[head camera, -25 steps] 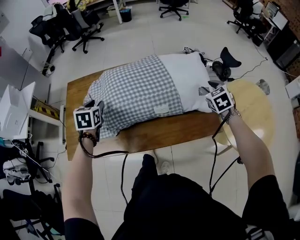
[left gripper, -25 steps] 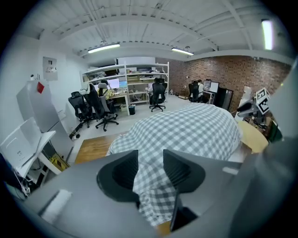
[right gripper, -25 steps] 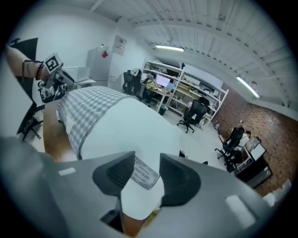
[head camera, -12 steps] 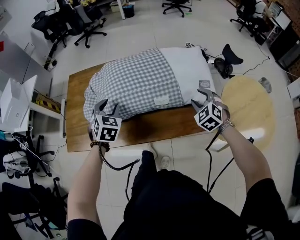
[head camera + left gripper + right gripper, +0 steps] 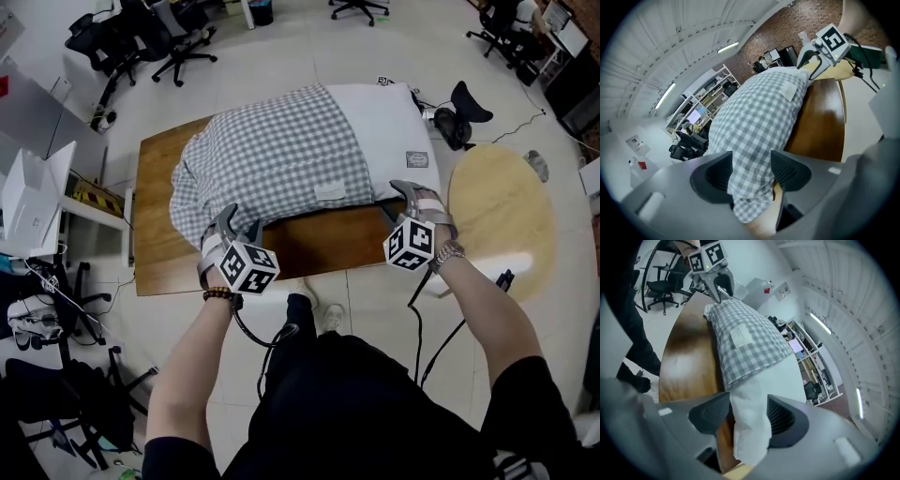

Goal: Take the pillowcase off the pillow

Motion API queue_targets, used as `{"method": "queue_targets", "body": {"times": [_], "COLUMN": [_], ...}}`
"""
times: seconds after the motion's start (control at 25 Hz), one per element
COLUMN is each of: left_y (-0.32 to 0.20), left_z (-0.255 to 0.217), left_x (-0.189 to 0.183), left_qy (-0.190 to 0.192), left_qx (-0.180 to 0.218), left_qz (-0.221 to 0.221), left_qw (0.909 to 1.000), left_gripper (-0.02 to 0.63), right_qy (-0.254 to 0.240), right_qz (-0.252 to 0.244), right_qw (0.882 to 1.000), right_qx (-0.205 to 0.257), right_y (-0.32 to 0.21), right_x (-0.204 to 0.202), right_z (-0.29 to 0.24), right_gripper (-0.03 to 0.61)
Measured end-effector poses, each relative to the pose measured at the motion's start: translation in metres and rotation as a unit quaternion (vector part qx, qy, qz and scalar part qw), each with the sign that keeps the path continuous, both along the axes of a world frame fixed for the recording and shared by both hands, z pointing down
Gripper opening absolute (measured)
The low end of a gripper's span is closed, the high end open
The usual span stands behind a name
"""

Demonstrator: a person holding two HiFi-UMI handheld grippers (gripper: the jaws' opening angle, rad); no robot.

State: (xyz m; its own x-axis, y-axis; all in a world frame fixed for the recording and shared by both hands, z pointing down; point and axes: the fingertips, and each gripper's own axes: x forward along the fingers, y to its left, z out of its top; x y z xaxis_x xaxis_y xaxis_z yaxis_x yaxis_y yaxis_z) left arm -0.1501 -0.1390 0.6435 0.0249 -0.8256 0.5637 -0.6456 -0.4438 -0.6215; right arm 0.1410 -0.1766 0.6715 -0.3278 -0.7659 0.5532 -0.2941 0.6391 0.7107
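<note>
Head view, checked pillowcase (image 5: 281, 159) over most of pillow (image 5: 394, 127) on counter (image 5: 159, 253), left gripper (image 5: 236, 221) at checked near corner, right gripper (image 5: 417, 190) at bare one, left gripper view, jaws just opened, pillowcase (image 5: 759, 112) corner between, right gripper view, jaws just opened, pillow (image 5: 752, 427) corner between.

One camera overhead and one riding each gripper, all aimed at the same pillow.

The head view looks steeply down from above the person, far enough back to take in the whole wooden table (image 5: 159, 253). The pillow (image 5: 389, 122) lies across the upper middle of the frame, and the left gripper (image 5: 239, 220) and right gripper (image 5: 412, 187) sit just below centre. The left gripper view sits close behind its own jaws at the bottom of the frame and faces along the checked pillowcase (image 5: 759, 108) toward the other gripper at upper right. The right gripper view, equally close, faces the opposite way and shows the left gripper at upper left. All three views share the pillow, pillowcase and table edge.
</note>
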Motion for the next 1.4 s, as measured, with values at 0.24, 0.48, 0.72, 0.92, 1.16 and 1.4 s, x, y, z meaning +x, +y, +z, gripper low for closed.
{"method": "queue_targets", "body": {"times": [0.24,0.48,0.72,0.92,1.16,1.4], "left_y": [0.003,-0.004,-0.012,-0.010,-0.005,-0.001], "left_z": [0.035,0.066,0.056,0.048,0.030,0.025], "left_x": [-0.004,-0.019,-0.034,-0.039,-0.054,-0.092], "left_qy": [-0.047,-0.087,-0.099,-0.078,-0.051,-0.011], "left_qx": [-0.007,-0.032,-0.025,-0.024,-0.017,-0.030], "left_qz": [-0.006,-0.017,-0.023,-0.023,-0.034,-0.113], "left_qw": [0.9989,0.9956,0.9945,0.9964,0.9980,0.9931], "left_gripper": [0.279,0.257,0.009,0.005,0.003,0.002], "right_qy": [0.031,0.051,0.055,0.040,0.031,0.022], "right_qz": [0.012,0.021,0.026,0.032,0.048,0.074], "right_qw": [0.999,0.998,0.997,0.998,0.998,0.997], "right_qx": [0.014,0.018,0.042,0.042,0.032,0.027], "right_y": [-0.011,-0.025,-0.033,-0.032,-0.033,-0.039], "right_x": [0.004,0.001,0.004,0.006,0.011,0.032], "right_z": [0.020,0.035,0.022,0.015,0.002,-0.006], "right_gripper": [0.253,0.249,0.056,0.017,0.012,0.011]}}
